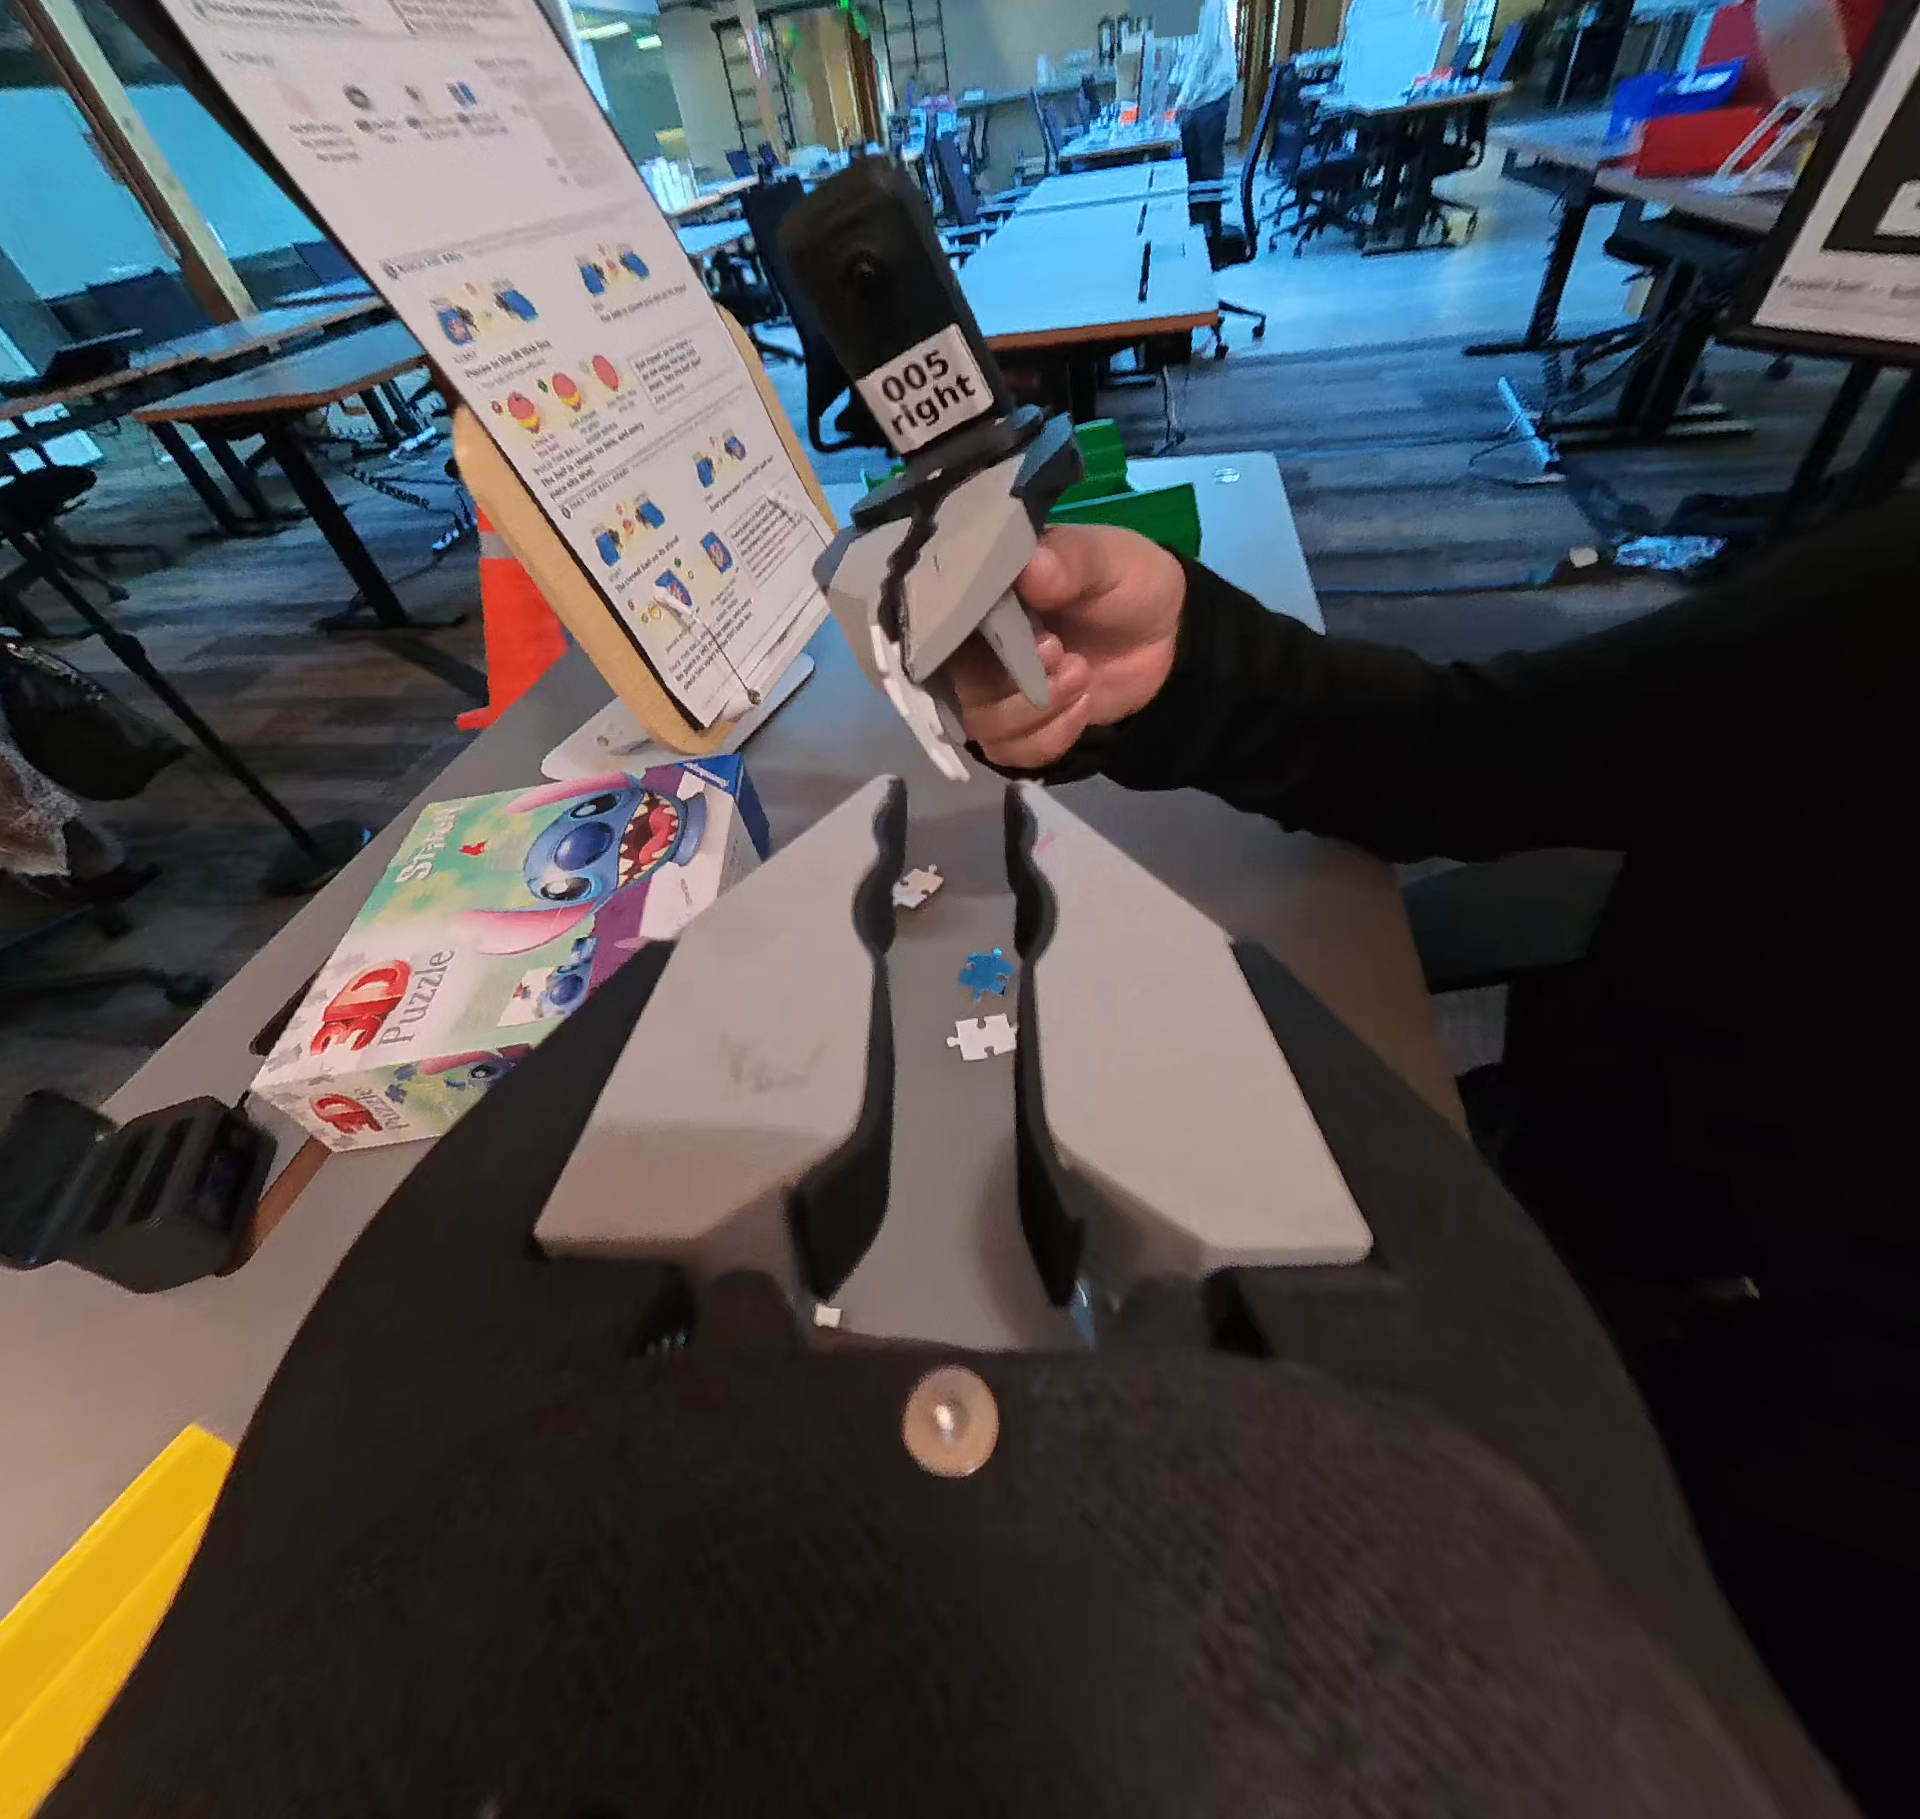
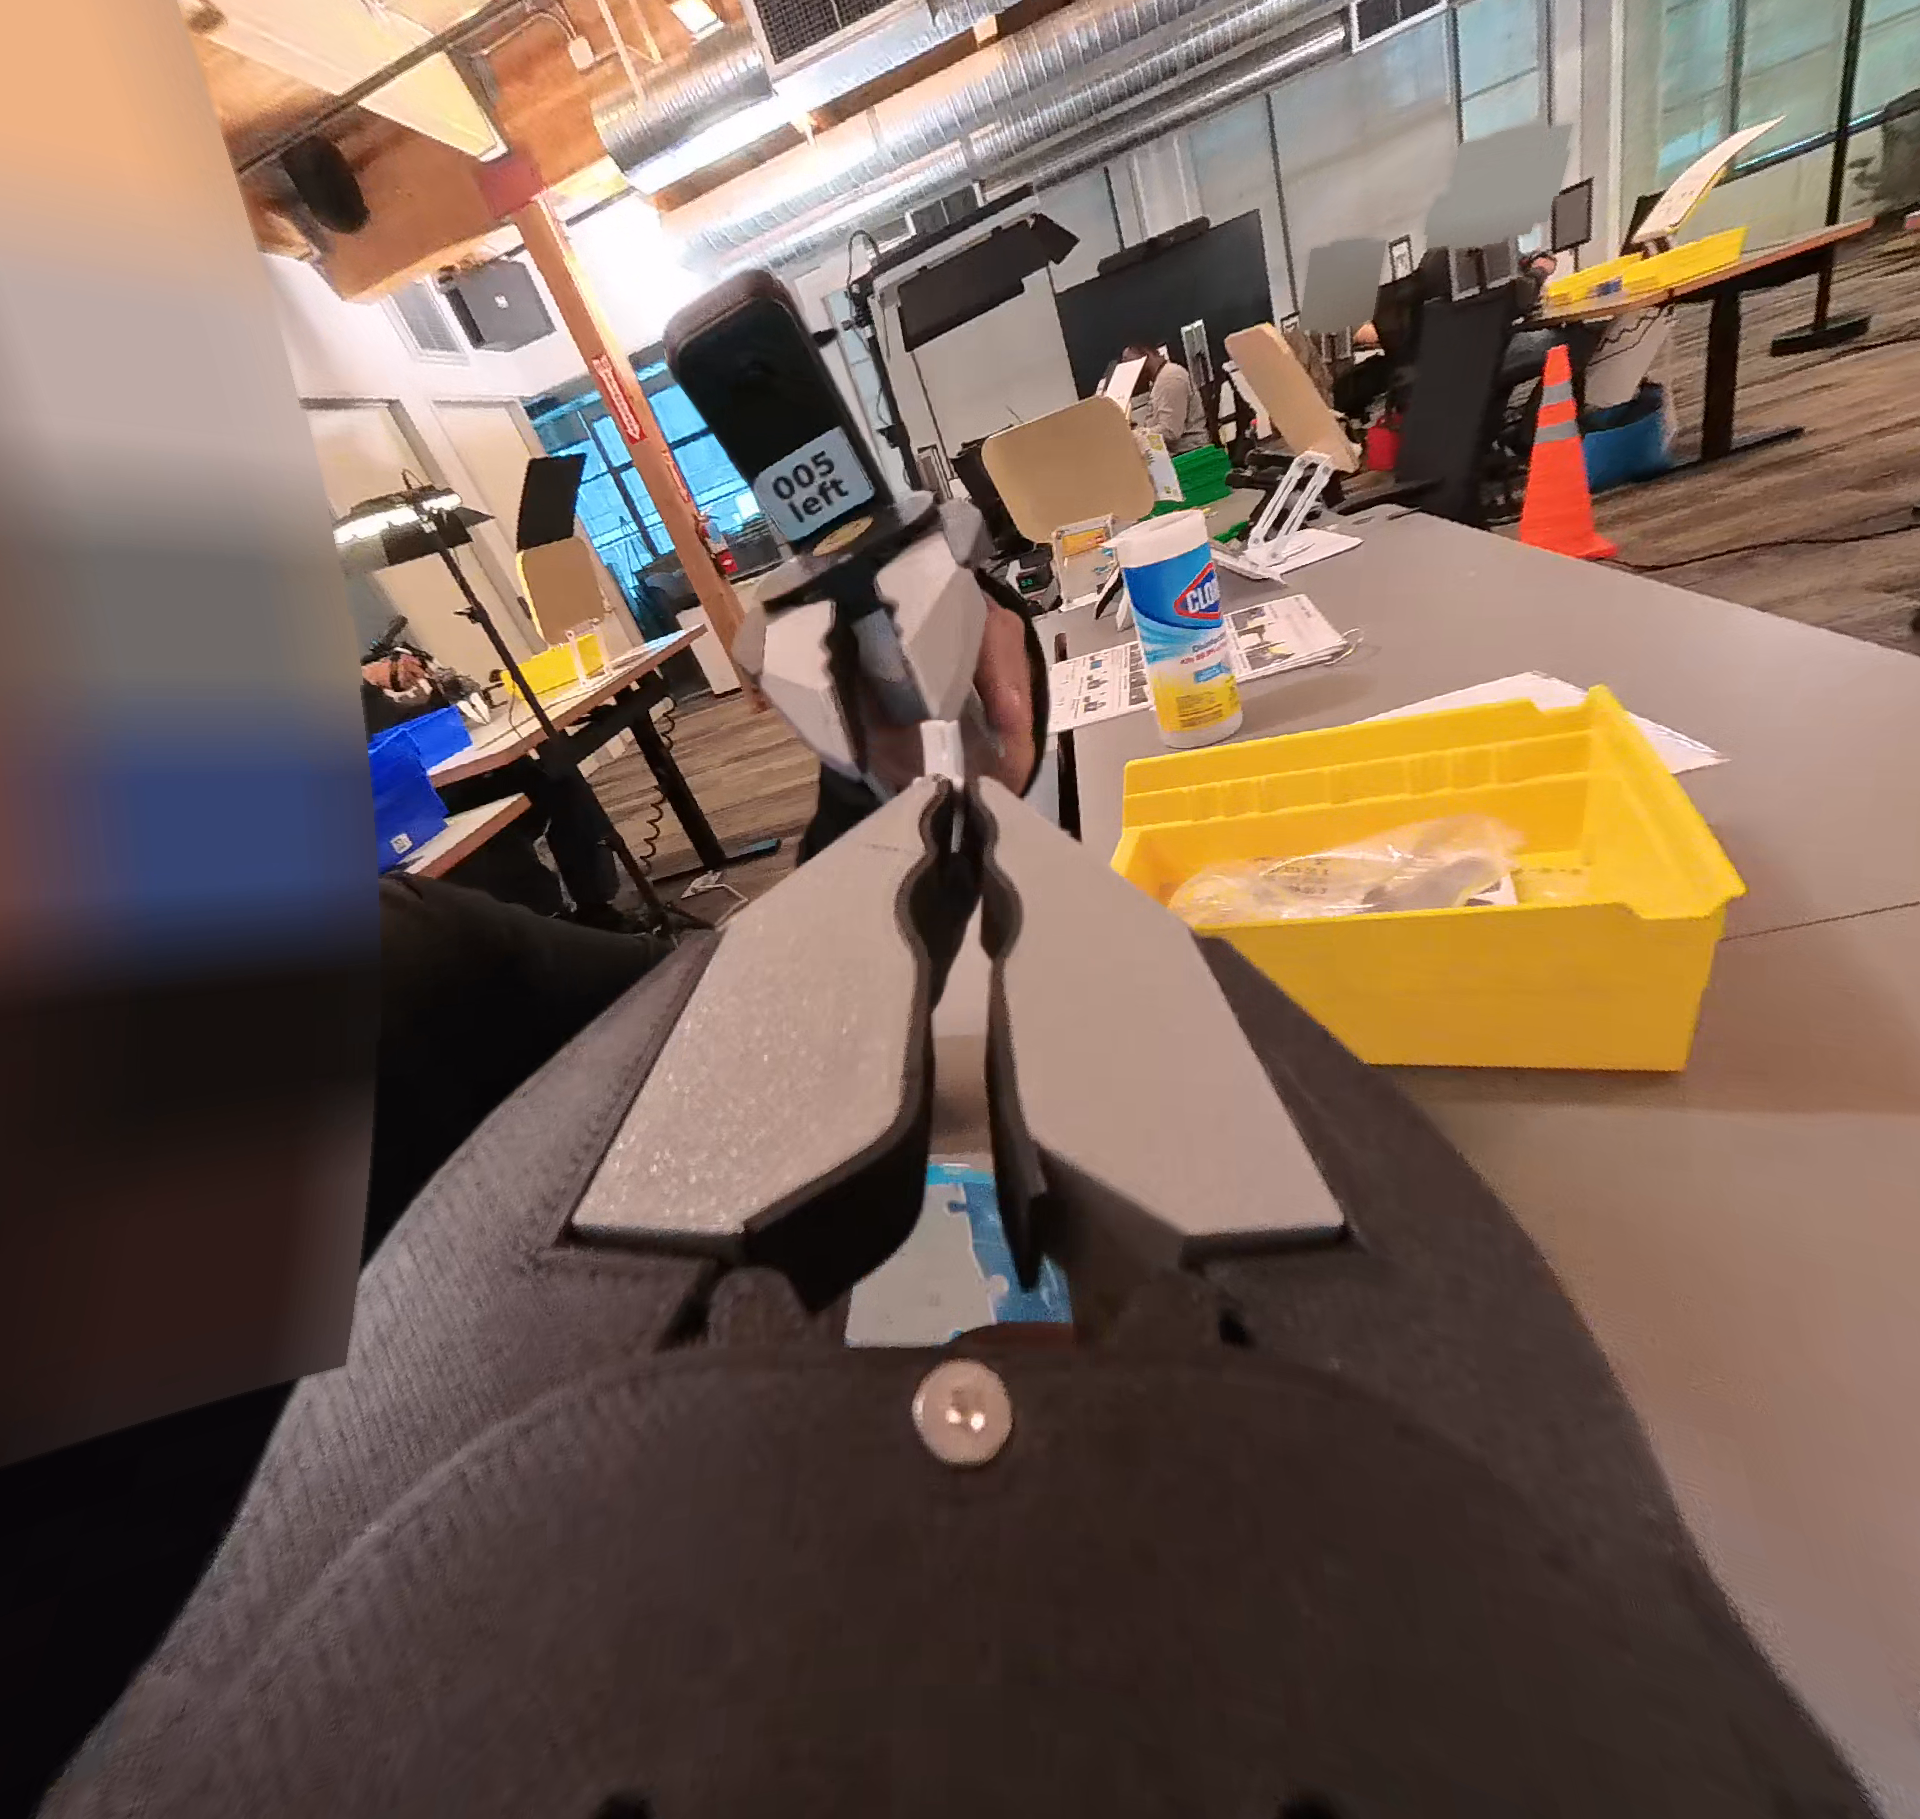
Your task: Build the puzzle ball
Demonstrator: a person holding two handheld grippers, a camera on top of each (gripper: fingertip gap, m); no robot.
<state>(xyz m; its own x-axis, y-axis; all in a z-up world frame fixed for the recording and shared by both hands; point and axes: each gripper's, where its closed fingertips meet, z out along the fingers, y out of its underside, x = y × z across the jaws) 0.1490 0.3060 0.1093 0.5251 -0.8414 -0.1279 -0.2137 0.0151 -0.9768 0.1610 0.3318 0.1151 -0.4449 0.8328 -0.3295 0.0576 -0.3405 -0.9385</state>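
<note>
The right claw (image 1: 940,730) is pinching a thin white curved plastic puzzle piece (image 1: 920,704) by its edge; light, stiff, slippery. The left claw (image 1: 951,813) is gaping empty.

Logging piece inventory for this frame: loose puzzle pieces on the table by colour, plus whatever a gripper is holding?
White pieces on the table: 2
Blue pieces on the table: 1
White pieces held in the right gripper: 1
Left gripper: open, 0 held
Total: 4
</note>
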